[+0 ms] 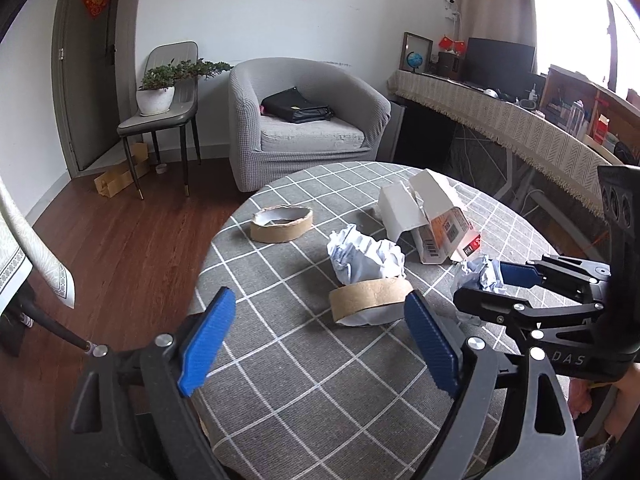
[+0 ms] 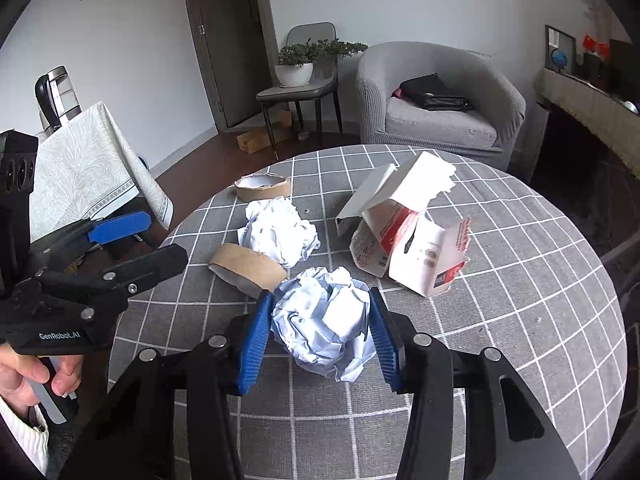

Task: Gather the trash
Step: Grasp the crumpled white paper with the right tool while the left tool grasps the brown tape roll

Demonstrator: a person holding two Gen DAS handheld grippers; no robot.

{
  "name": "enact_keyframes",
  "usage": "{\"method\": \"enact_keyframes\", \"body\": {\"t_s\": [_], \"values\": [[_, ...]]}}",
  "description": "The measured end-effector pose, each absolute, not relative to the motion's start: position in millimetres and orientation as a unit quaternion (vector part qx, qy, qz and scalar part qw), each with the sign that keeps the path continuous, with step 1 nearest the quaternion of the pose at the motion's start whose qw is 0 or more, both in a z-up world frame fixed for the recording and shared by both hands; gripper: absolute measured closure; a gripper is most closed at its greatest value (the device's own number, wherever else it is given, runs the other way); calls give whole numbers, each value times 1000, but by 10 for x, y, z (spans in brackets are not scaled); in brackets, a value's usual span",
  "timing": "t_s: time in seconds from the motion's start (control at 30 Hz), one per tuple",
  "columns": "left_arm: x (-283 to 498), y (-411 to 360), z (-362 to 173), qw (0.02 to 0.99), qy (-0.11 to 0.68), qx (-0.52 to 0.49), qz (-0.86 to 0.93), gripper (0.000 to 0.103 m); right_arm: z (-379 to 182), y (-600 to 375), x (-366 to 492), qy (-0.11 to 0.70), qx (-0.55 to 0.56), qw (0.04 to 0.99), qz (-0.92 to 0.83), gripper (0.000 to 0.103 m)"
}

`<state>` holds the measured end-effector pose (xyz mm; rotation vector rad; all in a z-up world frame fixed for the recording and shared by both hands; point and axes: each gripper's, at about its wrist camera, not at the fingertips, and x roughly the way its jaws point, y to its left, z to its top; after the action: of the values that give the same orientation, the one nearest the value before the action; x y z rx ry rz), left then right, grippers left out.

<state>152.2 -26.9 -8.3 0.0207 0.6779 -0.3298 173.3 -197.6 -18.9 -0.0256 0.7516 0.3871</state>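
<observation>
Grey checked cloth covers the round table [image 2: 520, 320] on which the trash is spread, in a living room with wooden flooring. At the near edge, a crumpled paper ball [image 2: 322, 326] is flanked closely by the blue pads of the right gripper [image 2: 320, 334]; the pads are seen right against its sides, the jaws drawn in about halfway around it while it rests on the cloth. Just behind it, a second paper wad [image 2: 280, 232] is seen touching a cardboard tape ring [image 2: 248, 268], which lies tipped on its side. A further tape ring [image 2: 263, 187] lies flat near the far-left rim. To the right, a torn white-and-red carton [image 2: 408, 236] is propped open on the cloth.

The left gripper [image 1: 316, 340] is held with its jaws spread wide and nothing between them, aimed across the table toward the near tape ring [image 1: 370, 296]; its handle is gripped by a hand [image 2: 28, 376] with a white sleeve at the wrist. Beyond the table, a grey armchair [image 2: 440, 92] with a black bag [image 2: 434, 92] on its seat is shown, beside a chair carrying a potted plant [image 2: 298, 64]. A patterned cloth-draped table [image 2: 88, 164] stands at left.
</observation>
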Motion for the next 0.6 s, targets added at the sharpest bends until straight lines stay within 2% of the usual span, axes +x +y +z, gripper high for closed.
{"method": "enact_keyframes", "body": {"t_s": [0.6], "values": [[1702,-794,-314,909,386,45,-149,15,-150,-2525,1599,354,16,918,177,55]]}}
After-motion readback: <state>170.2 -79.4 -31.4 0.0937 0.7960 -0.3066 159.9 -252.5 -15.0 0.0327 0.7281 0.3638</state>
